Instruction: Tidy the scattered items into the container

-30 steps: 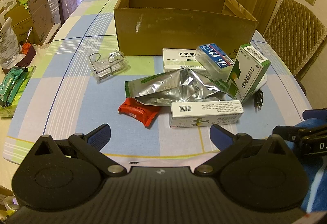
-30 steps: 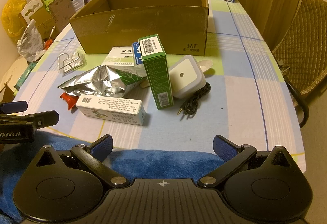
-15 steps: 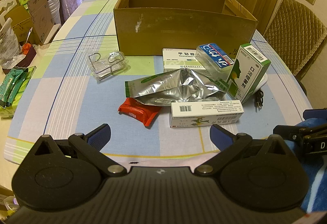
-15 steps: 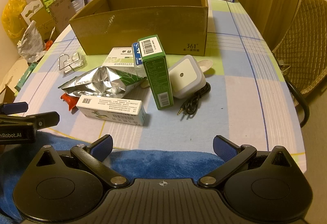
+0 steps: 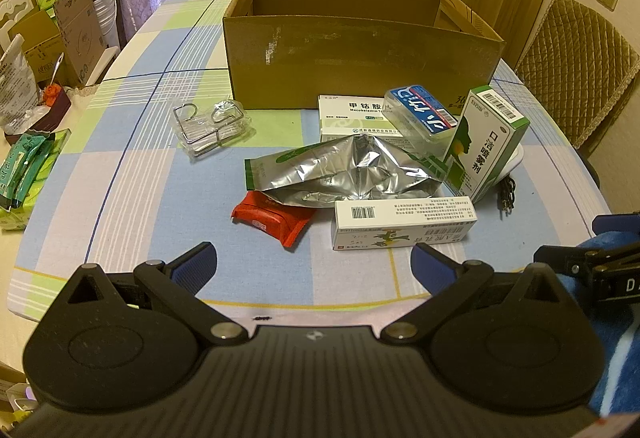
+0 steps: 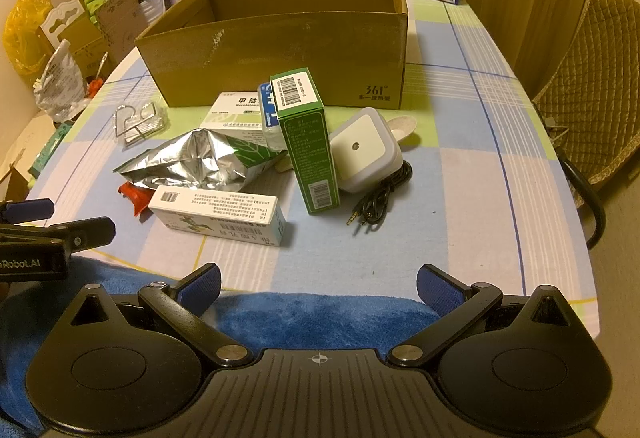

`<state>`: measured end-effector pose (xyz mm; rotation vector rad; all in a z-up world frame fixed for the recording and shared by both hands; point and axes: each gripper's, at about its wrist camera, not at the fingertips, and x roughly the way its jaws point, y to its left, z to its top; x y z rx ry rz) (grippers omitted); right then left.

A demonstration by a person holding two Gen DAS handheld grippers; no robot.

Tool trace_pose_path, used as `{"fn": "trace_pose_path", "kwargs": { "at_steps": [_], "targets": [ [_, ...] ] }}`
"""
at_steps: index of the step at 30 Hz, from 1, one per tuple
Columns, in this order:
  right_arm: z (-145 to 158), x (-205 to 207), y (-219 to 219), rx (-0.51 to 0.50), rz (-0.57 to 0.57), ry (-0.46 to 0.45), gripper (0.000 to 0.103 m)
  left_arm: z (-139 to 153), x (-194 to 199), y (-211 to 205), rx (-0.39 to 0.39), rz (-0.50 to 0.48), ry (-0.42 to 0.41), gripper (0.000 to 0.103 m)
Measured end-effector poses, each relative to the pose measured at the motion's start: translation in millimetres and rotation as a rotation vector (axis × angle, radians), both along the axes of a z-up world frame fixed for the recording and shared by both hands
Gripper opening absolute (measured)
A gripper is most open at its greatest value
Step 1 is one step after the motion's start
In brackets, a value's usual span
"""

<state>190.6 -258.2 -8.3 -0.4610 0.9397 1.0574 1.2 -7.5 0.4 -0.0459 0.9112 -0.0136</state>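
While I hold both tools back at the near edge of the table [image 5: 132, 158], nothing is gripped and all the items lie loose
Left tool [image 5: 314, 262]: jaws spread wide, empty, low over the near edge; I see it from the right wrist view too, at far left
Right tool [image 6: 319, 284]: jaws spread wide, empty, above a blue cloth [image 6: 320, 314] at the near edge
Cardboard box [image 5: 360, 50]: open-topped, upright at the far middle of the table; what I see of its inside looks bare
Foil pouch [image 5: 352, 174]: crumpled, in the middle of the pile, lying over one end of the red packet [image 5: 276, 220]
Long white carton [image 5: 404, 224]: flat, nearest to me, just in front of the pouch
Green carton [image 6: 306, 140]: propped at a tilt, barcode end up, leaning on the white night light [image 6: 364, 150]
Black cable [image 6: 380, 194]: coiled just beside the night light
White medicine box [image 5: 352, 118]: flat, close to the box front, with the blue-labelled clear case [image 5: 422, 114] resting on its right end
Wire hooks in clear wrap [image 5: 212, 126]: left of the pile, apart from it
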Motion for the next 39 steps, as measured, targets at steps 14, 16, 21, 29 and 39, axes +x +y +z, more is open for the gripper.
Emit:
{"fn": "trace_pose_path", "kwargs": {
  "at_steps": [14,16,21,29,39],
  "targets": [
    [15.3,15.0,5.1,0.054,0.013,0.031,0.101,14.4,9.8,15.2,-0.043,-0.072,0.011,0.101],
    [22.2,15.2,7.9,0.085,0.041,-0.006,0.101,18.3,15.1,21.8,-0.036,-0.096,0.003,0.101],
    [27.3,17.8,20.2,0.1,0.108,-0.081,0.101,24.5,29.9,44.6,-0.013,-0.157,-0.018,0.101],
    [14.6,28.0,31.7,0.063,0.111,-0.06,0.101,13.3,52.3,73.2,0.094,-0.232,-0.001,0.101],
    [10.8,30.4,51.9,0.055,0.146,-0.094,0.101,-10.9,90.9,102.7,0.164,-0.242,0.039,0.101]
  ]
}}
